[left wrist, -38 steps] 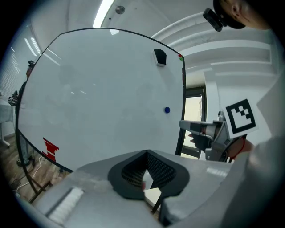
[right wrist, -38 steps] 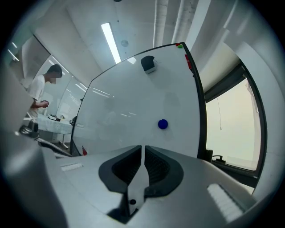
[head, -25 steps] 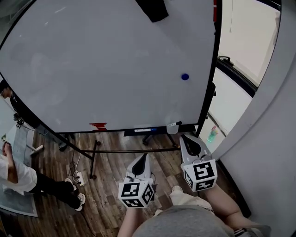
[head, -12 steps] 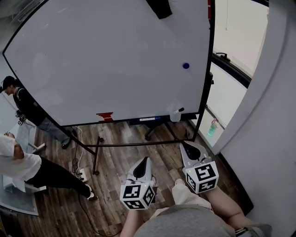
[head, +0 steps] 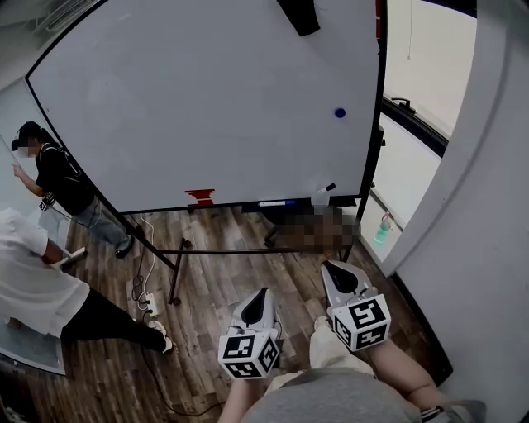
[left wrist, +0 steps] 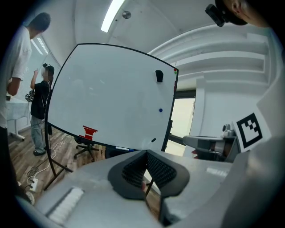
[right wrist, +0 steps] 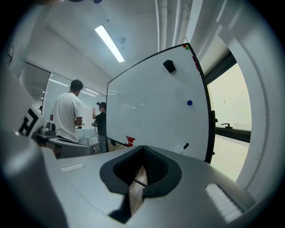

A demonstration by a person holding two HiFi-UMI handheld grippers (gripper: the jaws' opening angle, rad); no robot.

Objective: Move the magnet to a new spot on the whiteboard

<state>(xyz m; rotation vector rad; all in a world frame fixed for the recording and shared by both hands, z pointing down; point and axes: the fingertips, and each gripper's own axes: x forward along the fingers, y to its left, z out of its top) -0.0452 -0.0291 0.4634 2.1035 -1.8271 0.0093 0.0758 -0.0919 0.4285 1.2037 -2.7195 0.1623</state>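
A small blue magnet [head: 340,112] sticks to the right part of the big whiteboard [head: 207,99], which stands on a wheeled frame ahead of me. The magnet also shows in the left gripper view [left wrist: 160,110] and the right gripper view [right wrist: 189,103]. Both grippers hang low over the wooden floor, well short of the board. My left gripper [head: 263,292] is shut with nothing in it, tips together [left wrist: 146,152]. My right gripper [head: 335,269] is shut and empty too [right wrist: 143,148].
A black eraser [head: 299,12] sits at the board's top and a red item [head: 199,196] and a marker [head: 273,203] at its bottom rail. Two people [head: 62,178] stand at the left. A power strip [head: 140,291] lies on the floor. A white wall [head: 488,206] rises on the right.
The head view has swung, so the board sits further right and higher and the two people at the left show more. Both grippers stay shut, slightly lower in view. The magnet has not moved.
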